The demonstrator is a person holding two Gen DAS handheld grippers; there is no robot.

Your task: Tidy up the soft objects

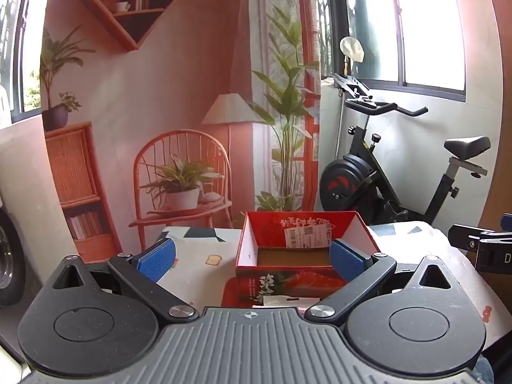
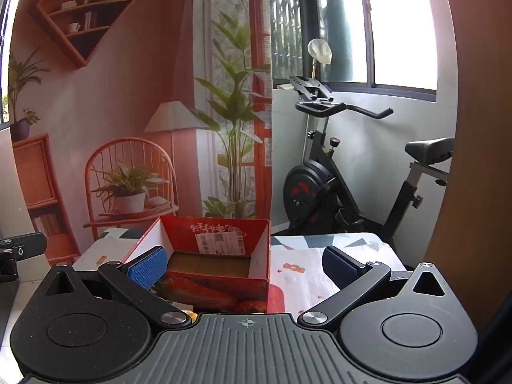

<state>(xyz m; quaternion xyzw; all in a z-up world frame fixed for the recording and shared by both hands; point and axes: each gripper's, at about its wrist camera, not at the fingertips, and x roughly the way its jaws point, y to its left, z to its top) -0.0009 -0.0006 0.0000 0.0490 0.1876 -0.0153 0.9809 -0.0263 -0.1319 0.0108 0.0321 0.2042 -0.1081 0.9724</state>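
Observation:
An open red cardboard box [image 1: 288,276] [image 2: 217,288] stands on a table covered with a patterned white cloth [image 1: 198,256] [image 2: 304,275]. Its brown floor looks bare, and a white label sticks to its far inner wall. No soft object shows in either view. My left gripper [image 1: 252,260] is open, hovering just short of the box with nothing between its blue pads [image 1: 156,259]. My right gripper [image 2: 243,265] is open too, with nothing in it, its left pad [image 2: 147,267] in front of the box's near left corner. Each gripper shows at the other view's edge [image 1: 480,243] [image 2: 16,249].
A red flap [image 1: 232,291] [image 2: 275,297] lies at the box's near side, with something white [image 1: 278,300] partly hidden by my gripper body. Behind the table hang a printed room backdrop [image 1: 160,96] and stands a black exercise bike [image 1: 384,176] [image 2: 336,185] under the window.

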